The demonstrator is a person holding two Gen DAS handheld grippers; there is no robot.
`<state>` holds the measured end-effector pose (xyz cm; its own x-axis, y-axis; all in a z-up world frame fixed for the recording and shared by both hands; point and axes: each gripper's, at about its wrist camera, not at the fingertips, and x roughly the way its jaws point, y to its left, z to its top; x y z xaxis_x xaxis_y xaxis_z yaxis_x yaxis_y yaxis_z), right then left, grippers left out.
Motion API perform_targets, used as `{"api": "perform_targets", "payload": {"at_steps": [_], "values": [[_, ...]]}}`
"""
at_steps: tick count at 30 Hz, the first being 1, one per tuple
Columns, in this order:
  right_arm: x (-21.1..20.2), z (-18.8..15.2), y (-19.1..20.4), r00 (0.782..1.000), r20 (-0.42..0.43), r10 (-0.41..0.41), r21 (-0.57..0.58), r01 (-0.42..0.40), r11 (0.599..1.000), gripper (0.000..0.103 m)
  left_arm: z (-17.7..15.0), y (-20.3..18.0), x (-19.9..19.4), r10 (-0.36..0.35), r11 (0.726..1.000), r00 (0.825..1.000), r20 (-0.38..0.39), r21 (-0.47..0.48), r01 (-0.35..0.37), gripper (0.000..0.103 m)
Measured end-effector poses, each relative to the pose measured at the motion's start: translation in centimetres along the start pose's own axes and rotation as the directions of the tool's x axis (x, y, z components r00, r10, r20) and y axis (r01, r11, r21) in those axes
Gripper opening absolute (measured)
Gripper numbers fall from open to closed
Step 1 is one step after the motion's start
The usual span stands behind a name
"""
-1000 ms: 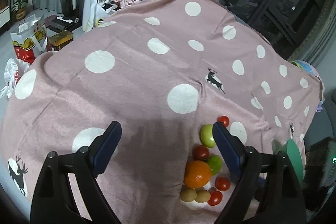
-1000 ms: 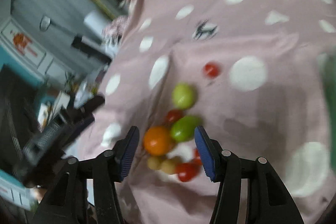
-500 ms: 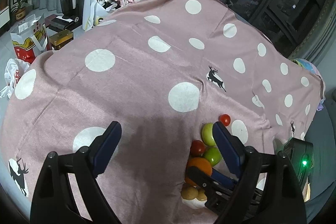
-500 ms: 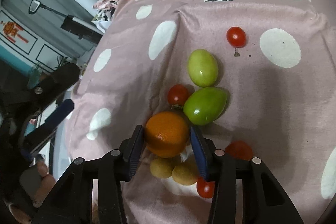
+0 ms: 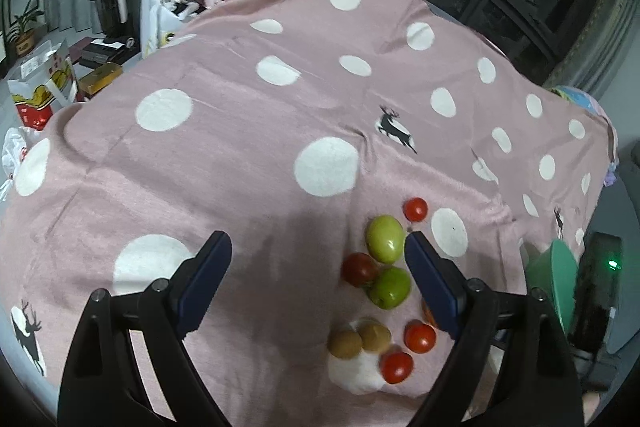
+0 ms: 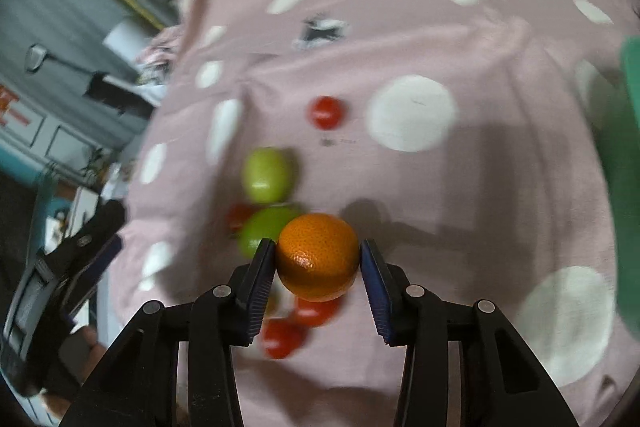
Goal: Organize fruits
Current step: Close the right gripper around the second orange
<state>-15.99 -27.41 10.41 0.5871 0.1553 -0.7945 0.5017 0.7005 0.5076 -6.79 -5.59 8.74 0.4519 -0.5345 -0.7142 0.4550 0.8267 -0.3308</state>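
Right gripper (image 6: 318,259) jaws pinch the orange (image 6: 318,257), apparently lifted above the blurred fruit cluster. Left gripper (image 5: 318,251) jaws spread wide; green fruits (image 5: 385,239) lie just inside its right jaw on the desk (image 5: 240,147).

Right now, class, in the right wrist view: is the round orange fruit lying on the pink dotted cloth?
No: the round orange fruit sits clamped in the right gripper, lifted above the pink dotted cloth.

Orange lifted, other fruits clustered on the cloth

The orange (image 6: 318,257) sits clamped above two green fruits (image 5: 385,239), red tomatoes (image 5: 419,337) and two brown fruits (image 5: 345,344) nearer.
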Motion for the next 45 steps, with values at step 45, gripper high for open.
{"api": "perform_targets", "payload": {"at_steps": [45], "values": [[-3.8, 1.0, -5.0, 0.995, 0.101, 0.022, 0.125, -0.035, 0.991, 0.045, -5.5, -11.9, 6.1, -0.227, 0.922, 0.939, -0.258, 0.255, 0.293, 0.075]]}}
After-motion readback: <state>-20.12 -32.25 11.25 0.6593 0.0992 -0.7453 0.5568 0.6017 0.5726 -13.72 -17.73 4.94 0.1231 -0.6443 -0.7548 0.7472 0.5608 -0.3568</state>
